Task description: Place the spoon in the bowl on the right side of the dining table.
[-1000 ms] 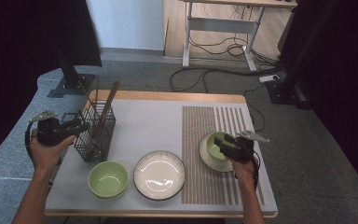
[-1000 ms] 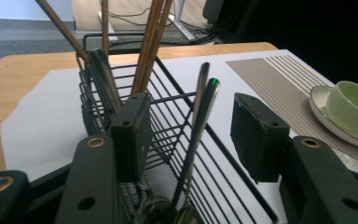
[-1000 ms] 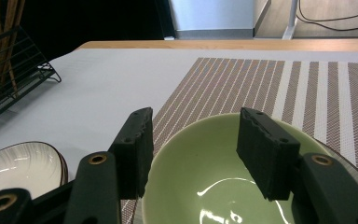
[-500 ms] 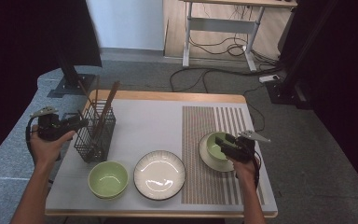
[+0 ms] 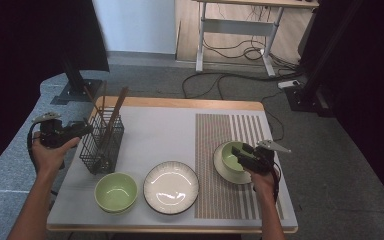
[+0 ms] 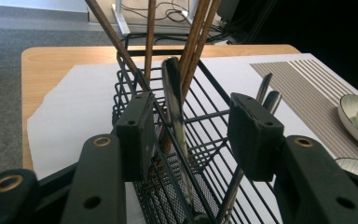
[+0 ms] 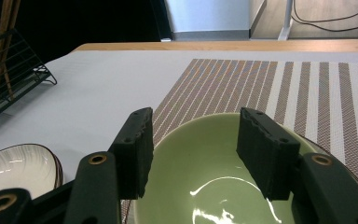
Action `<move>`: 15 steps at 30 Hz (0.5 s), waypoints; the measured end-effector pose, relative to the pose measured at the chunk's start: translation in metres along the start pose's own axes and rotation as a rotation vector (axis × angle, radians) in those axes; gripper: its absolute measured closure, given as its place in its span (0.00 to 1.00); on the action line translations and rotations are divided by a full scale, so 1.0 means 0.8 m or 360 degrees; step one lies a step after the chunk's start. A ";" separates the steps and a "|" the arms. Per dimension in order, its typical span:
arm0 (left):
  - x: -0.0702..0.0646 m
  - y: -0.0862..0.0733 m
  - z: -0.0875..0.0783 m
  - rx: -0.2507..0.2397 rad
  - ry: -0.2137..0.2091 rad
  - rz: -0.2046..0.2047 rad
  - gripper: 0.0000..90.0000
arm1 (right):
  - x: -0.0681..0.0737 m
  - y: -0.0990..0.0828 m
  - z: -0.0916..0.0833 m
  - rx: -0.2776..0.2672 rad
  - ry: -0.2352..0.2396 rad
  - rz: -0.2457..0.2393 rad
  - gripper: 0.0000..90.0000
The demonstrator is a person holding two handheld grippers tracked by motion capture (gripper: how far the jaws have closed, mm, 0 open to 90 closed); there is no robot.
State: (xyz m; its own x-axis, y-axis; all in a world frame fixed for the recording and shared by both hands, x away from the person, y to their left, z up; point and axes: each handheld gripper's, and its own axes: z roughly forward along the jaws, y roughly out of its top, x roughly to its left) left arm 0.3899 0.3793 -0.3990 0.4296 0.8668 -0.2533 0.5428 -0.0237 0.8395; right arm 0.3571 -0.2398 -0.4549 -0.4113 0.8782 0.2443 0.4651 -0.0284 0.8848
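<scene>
From the high view we hold the left gripper [image 5: 82, 130] at the left edge of the white-covered wooden table [image 5: 160, 130], its tips at the nine o'clock side of the black wire cutlery basket [image 5: 102, 145]. In the left gripper view our two black jaws stand spread, and they have just been closing a little. Between them lie the basket's near rim, a dark flat utensil handle [image 6: 172, 98] and the lower ends of the brown wooden chopsticks [image 6: 193, 37], which lean out toward twelve o'clock. The pads do not press on any of these. Two shiny metal handles [image 6: 268, 93] stand in the basket toward two o'clock from the jaws.

Our right gripper [image 5: 242, 156] sits over the pale green ceramic bowl [image 5: 230, 155], which rests on a white saucer [image 5: 220, 167] on the brown striped woven placemat [image 5: 230, 135]. In the right gripper view the jaws are spread above the bowl's hollow, their pads clear of its rim; nothing is pinched.

At six o'clock from the basket stands a second pale green bowl [image 5: 116, 192], and just at its three o'clock side lies a white ribbed plate with a dark rim [image 5: 171, 186].
</scene>
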 end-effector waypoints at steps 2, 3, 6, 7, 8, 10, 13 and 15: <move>0.000 0.001 0.002 0.0009 -0.0001 0.0023 0.58 | 0.000 0.000 -0.001 0.0000 -0.0002 0.0000 0.51; 0.001 0.001 0.004 0.0014 0.0007 0.0022 0.59 | 0.000 0.000 -0.001 0.0000 -0.0003 0.0000 0.51; 0.004 0.002 0.006 0.0000 0.0012 0.0017 0.60 | 0.001 -0.001 -0.001 -0.0001 -0.0007 -0.0006 0.51; 0.005 0.003 0.007 0.0009 0.0015 0.0022 0.60 | 0.002 -0.001 -0.001 0.0001 -0.0008 -0.0014 0.51; 0.007 0.004 0.008 0.0013 0.0023 0.0023 0.60 | 0.002 -0.001 -0.001 0.0000 -0.0010 -0.0013 0.51; 0.010 0.005 0.010 0.0010 0.0028 0.0008 0.61 | 0.002 -0.001 -0.002 -0.0003 -0.0012 -0.0012 0.51; 0.015 0.005 0.013 0.0004 0.0032 0.0000 0.62 | 0.000 -0.002 -0.004 -0.0005 -0.0020 -0.0008 0.51; 0.016 0.004 0.013 -0.0018 0.0017 -0.0007 0.64 | 0.000 -0.002 -0.005 -0.0004 -0.0022 -0.0009 0.51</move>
State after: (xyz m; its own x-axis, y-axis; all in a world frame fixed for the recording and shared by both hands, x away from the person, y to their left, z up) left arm 0.4049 0.3854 -0.4044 0.4194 0.8722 -0.2516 0.5365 -0.0146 0.8438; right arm 0.3531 -0.2419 -0.4551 -0.4030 0.8848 0.2339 0.4608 -0.0247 0.8872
